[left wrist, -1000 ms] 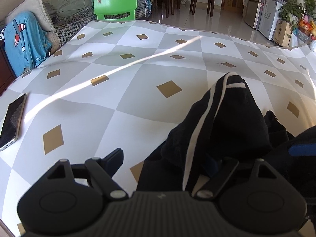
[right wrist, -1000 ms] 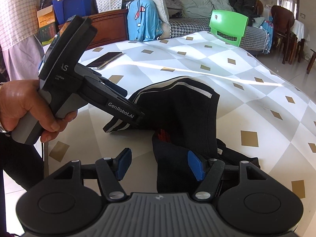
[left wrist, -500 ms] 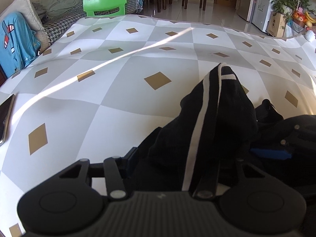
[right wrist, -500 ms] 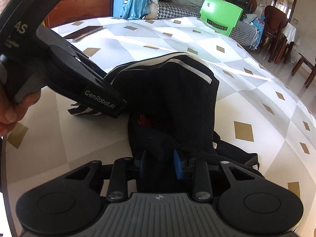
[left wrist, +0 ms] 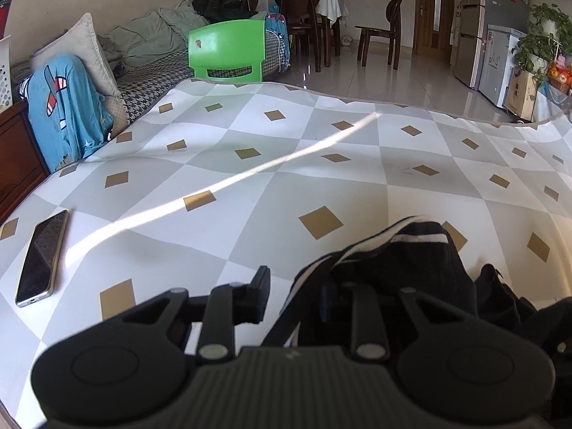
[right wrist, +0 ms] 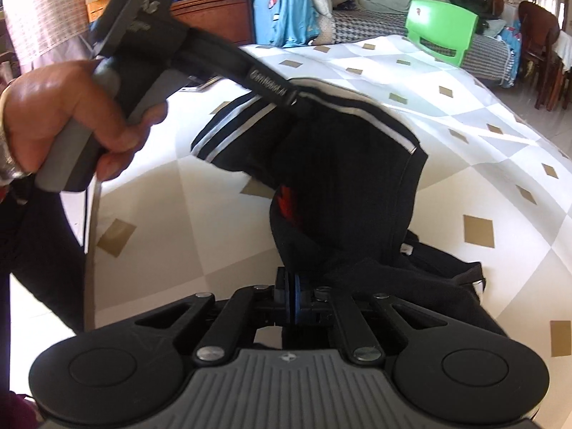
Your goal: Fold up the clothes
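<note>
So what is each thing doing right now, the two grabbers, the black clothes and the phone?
Left gripper: jaws closing on the striped edge of the black garment.
Right gripper: shut on a fold of the black garment.
Black garment: bunched up, unfolded, partly lifted off the tablecloth.
Phone: lying flat on the tablecloth, screen dark.
Green chair: standing upright past the table's far edge.

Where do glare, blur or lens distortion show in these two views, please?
Left wrist view: a bright sun streak crosses the tablecloth, whose far edge bows from the fisheye. Right wrist view: the hand and left tool look blurred; sunlit tablecloth near them is washed out.
</note>
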Demonstrator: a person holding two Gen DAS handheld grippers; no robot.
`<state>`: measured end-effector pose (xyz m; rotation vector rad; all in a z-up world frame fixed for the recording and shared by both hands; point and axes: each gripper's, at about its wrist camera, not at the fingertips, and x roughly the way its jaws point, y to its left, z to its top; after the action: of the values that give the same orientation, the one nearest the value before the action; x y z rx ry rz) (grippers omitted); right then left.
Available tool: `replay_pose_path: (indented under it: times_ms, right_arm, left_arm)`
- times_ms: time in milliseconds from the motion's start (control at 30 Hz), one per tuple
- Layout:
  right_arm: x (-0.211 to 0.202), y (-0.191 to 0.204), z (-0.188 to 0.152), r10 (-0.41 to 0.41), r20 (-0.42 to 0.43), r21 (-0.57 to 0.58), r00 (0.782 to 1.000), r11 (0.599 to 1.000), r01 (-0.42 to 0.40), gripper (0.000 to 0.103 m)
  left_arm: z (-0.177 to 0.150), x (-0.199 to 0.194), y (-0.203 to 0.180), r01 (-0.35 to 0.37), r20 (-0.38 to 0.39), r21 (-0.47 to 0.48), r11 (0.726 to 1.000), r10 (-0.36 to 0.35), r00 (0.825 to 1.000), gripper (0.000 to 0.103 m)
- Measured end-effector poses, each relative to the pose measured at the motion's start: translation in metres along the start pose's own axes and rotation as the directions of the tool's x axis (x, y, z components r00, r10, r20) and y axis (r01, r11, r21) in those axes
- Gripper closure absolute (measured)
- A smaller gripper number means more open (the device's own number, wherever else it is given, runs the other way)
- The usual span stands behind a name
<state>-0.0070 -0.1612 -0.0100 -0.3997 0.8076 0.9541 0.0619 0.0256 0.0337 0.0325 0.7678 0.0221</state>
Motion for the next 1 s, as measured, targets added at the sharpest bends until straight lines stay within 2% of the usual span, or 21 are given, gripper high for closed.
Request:
replay_pose_path:
  times_ms: [133,267,333,367,400,500,567,900,1000]
  right_arm:
    - [-0.008,0.023,-0.016,0.107,-0.053,-0.071,0.993,0.991,-0.111,0.1]
    - [-0.016,0.036,-0.028,0.106,-0.06,-0.093,0.993,0.989,-0.111,0.099]
    - [-0.025,0.033,-0.028,0.056,0.01,-0.075,0.998,0.996,-0.055,0.091]
    - [-0.029,0.032,-0.027,0.019,0.046,-0.075,0.999,0.997,-0.015,0.076]
    - [-0.033,0.032,-0.026,-0.019,0.082,-0.074,0.996,0.997,0.025,0.069]
    - [-0.035,0.034,-0.018,-0.078,0.147,-0.084,0.986,0.992,0.091,0.061]
    - [-0.033,0.037,-0.012,-0.111,0.172,-0.102,0.979,0.986,0.13,0.058]
    - [0.007,0.058,-0.001,-0.205,0.123,-0.291,0.971,0.928,0.233,0.054]
    - [0.018,0.061,-0.002,-0.225,0.12,-0.328,0.967,0.91,0.252,0.053]
  left_arm:
    - [0.001,-0.002,0.0,-0.034,0.005,0.017,0.999,0.034,0.999,0.078]
    - [0.003,-0.004,0.006,-0.059,0.009,-0.015,0.998,0.059,0.998,0.078]
    - [0.004,-0.006,0.005,-0.055,0.011,-0.02,0.998,0.055,0.998,0.078]
    - [0.004,-0.008,0.002,-0.053,0.013,-0.015,0.999,0.053,0.999,0.078]
    - [0.004,-0.009,0.0,-0.05,0.015,-0.01,0.999,0.05,0.999,0.078]
    - [0.004,-0.013,-0.008,-0.039,0.027,0.01,0.999,0.039,0.999,0.078]
    - [0.005,-0.015,-0.011,-0.037,0.035,0.019,0.999,0.037,0.999,0.078]
    - [0.0,-0.007,-0.003,-0.014,-0.008,-0.004,1.0,0.014,1.0,0.076]
    - [-0.003,-0.004,0.002,-0.013,-0.026,-0.004,1.0,0.013,1.0,0.065]
